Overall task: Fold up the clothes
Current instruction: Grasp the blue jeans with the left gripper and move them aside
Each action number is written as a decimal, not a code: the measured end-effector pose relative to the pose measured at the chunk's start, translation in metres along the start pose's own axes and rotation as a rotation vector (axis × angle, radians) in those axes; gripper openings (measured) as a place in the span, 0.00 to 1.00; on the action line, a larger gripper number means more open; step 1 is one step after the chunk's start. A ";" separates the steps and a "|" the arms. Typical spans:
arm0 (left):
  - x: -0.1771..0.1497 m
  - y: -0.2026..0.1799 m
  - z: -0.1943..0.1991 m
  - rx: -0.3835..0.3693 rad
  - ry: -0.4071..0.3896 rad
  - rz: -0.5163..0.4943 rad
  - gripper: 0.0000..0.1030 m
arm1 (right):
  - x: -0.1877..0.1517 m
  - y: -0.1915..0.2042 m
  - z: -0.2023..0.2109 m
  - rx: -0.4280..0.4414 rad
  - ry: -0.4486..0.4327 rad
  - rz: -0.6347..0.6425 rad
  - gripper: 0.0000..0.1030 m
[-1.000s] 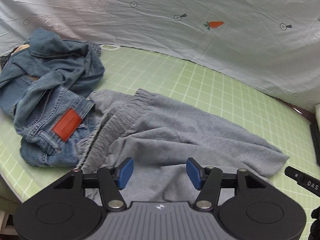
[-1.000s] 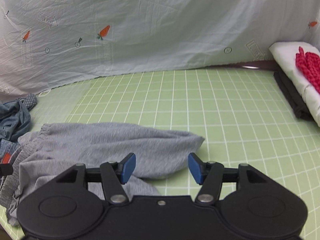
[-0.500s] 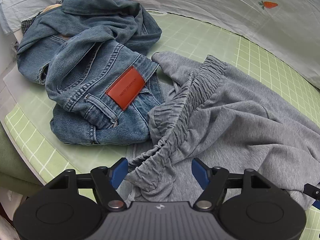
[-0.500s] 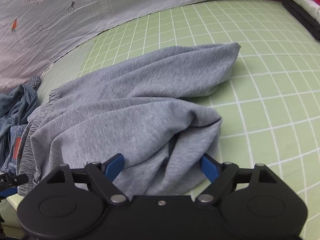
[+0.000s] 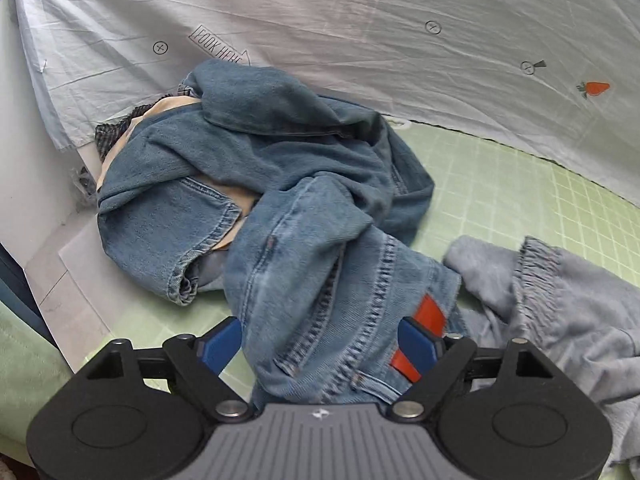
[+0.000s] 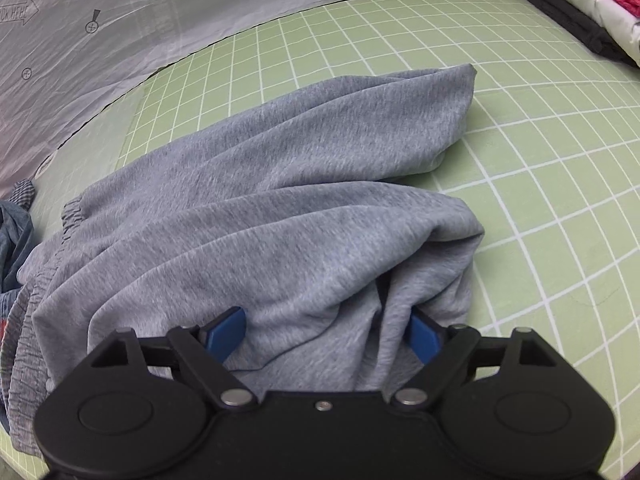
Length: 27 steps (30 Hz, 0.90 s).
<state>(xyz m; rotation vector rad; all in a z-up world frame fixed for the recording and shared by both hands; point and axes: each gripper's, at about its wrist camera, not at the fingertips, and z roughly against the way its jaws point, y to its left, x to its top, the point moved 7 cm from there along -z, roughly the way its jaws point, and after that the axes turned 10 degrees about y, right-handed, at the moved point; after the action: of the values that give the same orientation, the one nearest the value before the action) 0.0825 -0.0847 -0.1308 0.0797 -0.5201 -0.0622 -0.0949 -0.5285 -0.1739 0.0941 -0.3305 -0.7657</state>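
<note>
denim jeans [image 5: 304,208] lie crumpled across the left and centre of the left wrist frame, on the green grid mat [image 5: 520,184]. left gripper [image 5: 320,344] sits at lower centre with its fingers spread wide; the jeans' waistband and its red patch [image 5: 430,314] lie between the blue pads [image 5: 218,344], not clamped. grey sweatpants [image 5: 568,312] occupy the lower right, just beside the jeans, elastic waistband toward them. a printed white sheet [image 5: 360,40] fills the top.

in the right wrist frame, the grey sweatpants [image 6: 280,216] cover the left and centre. right gripper [image 6: 324,332] at lower centre is spread apart, a bunched fold of grey fabric lying between its pads [image 6: 224,332]. folded white and dark items [image 6: 592,12] sit at upper right.
</note>
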 end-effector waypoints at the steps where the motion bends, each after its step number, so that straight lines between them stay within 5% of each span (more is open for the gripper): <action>1: 0.005 0.006 -0.011 -0.005 0.016 -0.004 0.84 | 0.000 0.001 0.000 -0.010 -0.004 -0.011 0.84; 4: 0.011 0.016 -0.046 -0.038 0.083 -0.015 0.89 | 0.001 0.005 -0.003 -0.039 -0.018 -0.049 0.84; 6: 0.009 0.025 -0.069 -0.123 0.150 0.053 0.86 | 0.000 0.009 -0.006 -0.058 -0.028 -0.076 0.84; 9: 0.011 0.037 -0.082 -0.257 0.207 0.180 0.55 | -0.004 0.013 -0.007 -0.090 -0.041 -0.117 0.84; 12: 0.026 0.046 -0.072 -0.272 0.189 0.175 0.29 | -0.005 0.018 -0.009 -0.126 -0.050 -0.150 0.84; 15: 0.067 0.067 -0.040 -0.316 0.087 0.232 0.21 | -0.002 0.022 -0.011 -0.160 -0.055 -0.172 0.84; 23: 0.246 0.155 0.069 -0.087 -0.485 0.203 0.15 | 0.009 0.031 -0.019 -0.242 -0.053 -0.209 0.84; 25: 0.274 0.165 0.065 0.015 -0.534 0.178 0.16 | 0.013 0.034 -0.024 -0.255 -0.054 -0.223 0.84; 27: 0.286 0.171 0.030 0.071 -0.466 0.178 0.17 | 0.017 0.037 -0.028 -0.268 -0.049 -0.233 0.84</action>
<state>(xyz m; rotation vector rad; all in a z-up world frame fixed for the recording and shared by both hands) 0.3220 0.0614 0.0521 0.0884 -0.9930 0.1155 -0.0496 -0.5146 -0.1884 -0.1411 -0.2634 -1.0376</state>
